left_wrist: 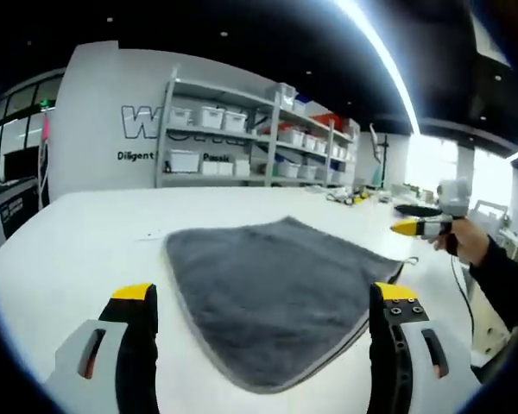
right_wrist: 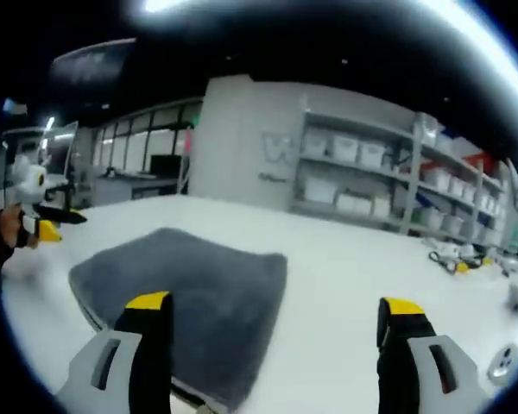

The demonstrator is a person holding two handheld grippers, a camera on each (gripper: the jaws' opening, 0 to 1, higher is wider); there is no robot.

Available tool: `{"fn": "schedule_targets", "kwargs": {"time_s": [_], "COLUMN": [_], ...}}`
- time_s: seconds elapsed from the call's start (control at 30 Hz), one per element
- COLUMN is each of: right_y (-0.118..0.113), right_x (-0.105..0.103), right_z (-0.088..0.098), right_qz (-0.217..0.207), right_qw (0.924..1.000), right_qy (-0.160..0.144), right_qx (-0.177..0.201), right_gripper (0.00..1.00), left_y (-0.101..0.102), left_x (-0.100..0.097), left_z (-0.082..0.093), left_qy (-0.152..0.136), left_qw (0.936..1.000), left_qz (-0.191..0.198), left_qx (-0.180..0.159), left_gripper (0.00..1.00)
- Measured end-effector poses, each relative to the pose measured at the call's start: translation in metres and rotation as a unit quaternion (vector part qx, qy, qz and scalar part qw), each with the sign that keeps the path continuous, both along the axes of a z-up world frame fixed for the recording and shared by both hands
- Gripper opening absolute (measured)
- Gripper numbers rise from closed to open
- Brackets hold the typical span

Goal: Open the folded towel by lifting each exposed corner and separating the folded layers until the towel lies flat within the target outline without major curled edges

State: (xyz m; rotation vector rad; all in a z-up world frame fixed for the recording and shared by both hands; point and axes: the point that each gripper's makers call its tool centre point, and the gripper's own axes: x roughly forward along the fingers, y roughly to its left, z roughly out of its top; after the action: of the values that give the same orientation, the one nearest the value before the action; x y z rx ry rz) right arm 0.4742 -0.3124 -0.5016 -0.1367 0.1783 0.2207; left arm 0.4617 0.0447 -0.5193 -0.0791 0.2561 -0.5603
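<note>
A grey towel (left_wrist: 281, 267), folded with its layers stacked, lies on the white table (left_wrist: 86, 233). My left gripper (left_wrist: 261, 297) hovers open just before the towel's near edge, its yellow-tipped jaws wide apart on either side of it. In the right gripper view the towel (right_wrist: 186, 280) lies ahead to the left. My right gripper (right_wrist: 274, 306) is open over the towel's right edge, holding nothing. Each gripper also appears in the other's view, held by a hand: the right gripper (left_wrist: 421, 227) beyond the towel's right corner, the left gripper (right_wrist: 41, 226) past its left side.
Metal shelves (left_wrist: 259, 138) with white bins stand against the lettered wall behind the table. Small yellow and black items (right_wrist: 453, 259) lie on the far part of the table (right_wrist: 345, 259). A person's dark sleeve (left_wrist: 509, 276) reaches in at the right.
</note>
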Motion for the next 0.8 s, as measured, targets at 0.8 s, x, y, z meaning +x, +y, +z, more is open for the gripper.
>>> {"fn": "schedule_targets", "kwargs": {"time_s": [0.8], "right_y": [0.000], "right_x": [-0.068], "right_z": [-0.009], "right_qz": [-0.031], "right_qw": [0.9978], "right_qy": [-0.021], "right_qx": [0.055], "right_gripper": [0.96], "left_y": [0.042], "left_x": [-0.044], "left_z": [-0.024], "left_qy": [0.021], "left_qw": [0.9995], "left_qz": [0.019], "left_qx": [-0.013], "left_gripper": [0.85]}}
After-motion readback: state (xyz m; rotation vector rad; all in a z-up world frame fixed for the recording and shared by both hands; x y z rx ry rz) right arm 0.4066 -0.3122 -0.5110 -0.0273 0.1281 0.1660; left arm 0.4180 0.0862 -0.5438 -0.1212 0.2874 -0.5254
